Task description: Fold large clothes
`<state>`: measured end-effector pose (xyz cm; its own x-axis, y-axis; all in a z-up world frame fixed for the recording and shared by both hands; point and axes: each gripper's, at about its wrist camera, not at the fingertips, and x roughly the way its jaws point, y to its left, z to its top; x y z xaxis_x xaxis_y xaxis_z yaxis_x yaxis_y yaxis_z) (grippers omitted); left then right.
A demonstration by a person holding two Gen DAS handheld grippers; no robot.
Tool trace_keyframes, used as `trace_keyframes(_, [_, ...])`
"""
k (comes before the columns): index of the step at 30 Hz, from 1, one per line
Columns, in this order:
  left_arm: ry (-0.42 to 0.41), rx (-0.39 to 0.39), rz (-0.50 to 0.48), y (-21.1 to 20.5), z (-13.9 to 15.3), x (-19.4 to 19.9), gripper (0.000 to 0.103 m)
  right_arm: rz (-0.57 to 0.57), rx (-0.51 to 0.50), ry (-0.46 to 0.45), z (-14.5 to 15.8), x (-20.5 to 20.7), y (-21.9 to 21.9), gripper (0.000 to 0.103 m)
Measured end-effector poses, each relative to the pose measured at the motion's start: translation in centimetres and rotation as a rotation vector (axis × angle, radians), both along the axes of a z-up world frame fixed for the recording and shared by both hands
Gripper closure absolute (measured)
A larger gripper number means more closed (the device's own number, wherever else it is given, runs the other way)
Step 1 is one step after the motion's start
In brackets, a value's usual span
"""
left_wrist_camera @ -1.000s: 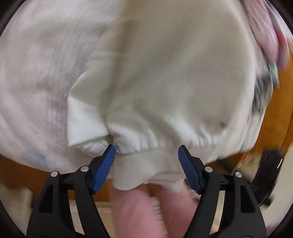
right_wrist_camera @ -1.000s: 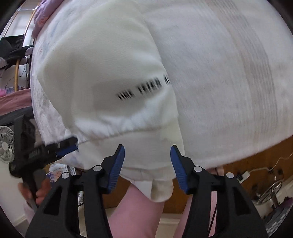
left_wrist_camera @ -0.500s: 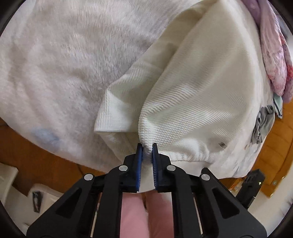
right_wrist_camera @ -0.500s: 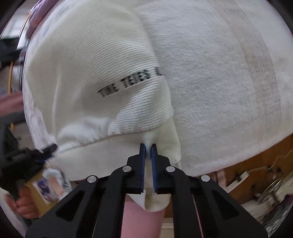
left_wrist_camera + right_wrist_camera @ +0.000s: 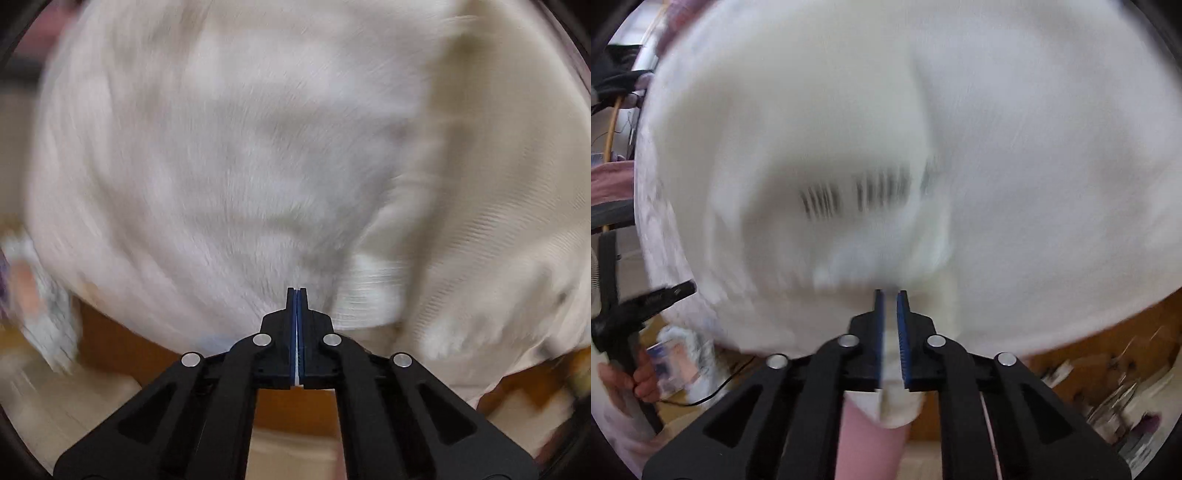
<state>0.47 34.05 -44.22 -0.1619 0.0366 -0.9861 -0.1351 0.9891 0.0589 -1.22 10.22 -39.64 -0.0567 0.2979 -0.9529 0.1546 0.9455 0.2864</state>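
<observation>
A cream ribbed garment [image 5: 798,122] with black lettering lies on a fluffy white blanket [image 5: 1052,184]. My right gripper [image 5: 889,295] sits at its near hem. Its jaws are opening, a narrow gap shows, and hem cloth still lies between the pads and hangs below them. In the left wrist view the garment [image 5: 498,221] is off to the right, blurred. My left gripper [image 5: 297,291] is shut over the blanket [image 5: 221,166]; only a thin white sliver shows between its pads. The right wrist view shows the left gripper [image 5: 687,286] at the garment's left edge, held by a hand [image 5: 642,376].
Wooden floor [image 5: 122,339] shows below the blanket's near edge. A pink trouser leg [image 5: 868,443] is under my right gripper. A fan [image 5: 594,273] and cables stand at the far left, and small clutter [image 5: 1115,398] lies on the floor at the right.
The left gripper closed on the hem, then swung left; the garment now sits to its right. The right gripper closed on the hem and has parted slightly. Both views have blurred.
</observation>
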Motion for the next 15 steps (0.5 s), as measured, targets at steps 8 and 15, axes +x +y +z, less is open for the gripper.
trace_keyframes(8, [-0.24, -0.131, -0.183, -9.0, 5.3, 4.7, 0.09, 0.093, -0.1, -0.284, 3.8, 8.9, -0.2, 0.051])
trace_keyframes(15, [-0.172, -0.128, -0.101, -8.8, -3.5, 10.2, 0.102, 0.162, -0.081, -0.197, -2.8, 11.4, 2.7, 0.102])
